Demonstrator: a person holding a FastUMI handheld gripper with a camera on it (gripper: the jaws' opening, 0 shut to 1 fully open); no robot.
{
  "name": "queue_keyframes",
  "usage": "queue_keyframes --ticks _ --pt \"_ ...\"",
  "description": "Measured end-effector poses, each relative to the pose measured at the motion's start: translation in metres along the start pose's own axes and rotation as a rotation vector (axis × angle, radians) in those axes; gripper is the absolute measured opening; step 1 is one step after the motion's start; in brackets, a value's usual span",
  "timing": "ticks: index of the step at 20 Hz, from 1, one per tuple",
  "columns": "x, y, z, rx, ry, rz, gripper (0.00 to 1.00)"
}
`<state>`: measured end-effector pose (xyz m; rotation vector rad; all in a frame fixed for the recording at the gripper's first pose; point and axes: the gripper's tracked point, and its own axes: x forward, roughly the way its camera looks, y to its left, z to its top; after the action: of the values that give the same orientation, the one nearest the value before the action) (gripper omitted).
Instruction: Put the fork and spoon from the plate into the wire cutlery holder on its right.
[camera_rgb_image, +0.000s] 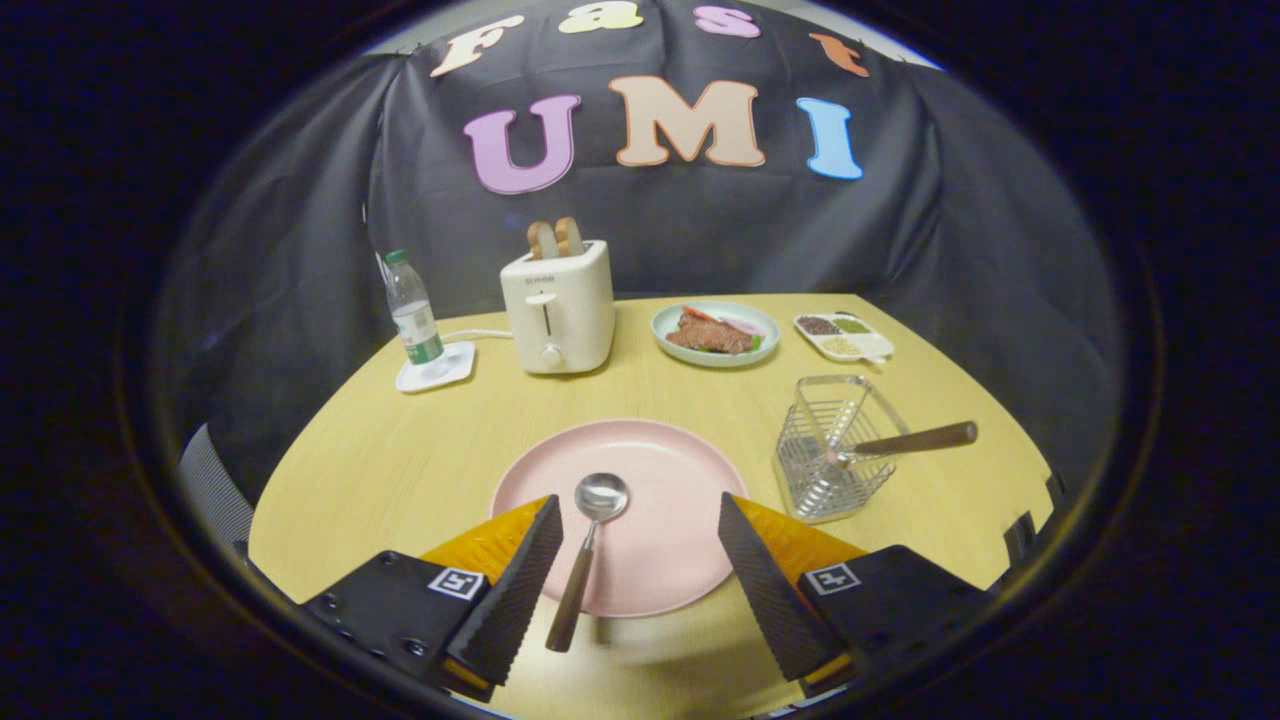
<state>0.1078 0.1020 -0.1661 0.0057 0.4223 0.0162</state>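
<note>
The claw (640, 545) was wide open and held nothing. Its two fingers hung low over the near edge of the round pink plate (680, 470). Between them, closer to the left finger, lay the shiny metal spoon with a brown wooden handle (585, 555). Its bowl sat on the plate and its handle stuck out over the plate's near rim, pointing back toward the claw.

The fork with a brown wooden handle (905, 440) was already in the square silver wire cutlery holder (825, 460), leaning with its handle poking out to the right. The holder stood on the yellow wooden tabletop (400, 460) just right of the plate. So I think the spoon was the step in hand. The next move likely needed the claw to drop down around the handle, squeeze it, lift it, and carry it right.

The leaning fork could get in the way when the spoon goes in.

Farther back stood a white toaster with bread in it (558, 305), a clear water bottle with a green label (412, 310), a pale green plate of food (715, 333) and a white tray of spices (843, 337), all well away.
</note>
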Motion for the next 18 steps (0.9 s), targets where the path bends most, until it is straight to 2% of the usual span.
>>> queue_keyframes --ticks 7,11,18 --pt "0.023 0.016 -0.046 -0.03 0.122 0.026 1.0" --pt "0.029 0.018 -0.056 -0.034 0.153 0.024 0.97" --pt "0.036 0.018 -0.067 0.009 0.217 0.037 0.49"
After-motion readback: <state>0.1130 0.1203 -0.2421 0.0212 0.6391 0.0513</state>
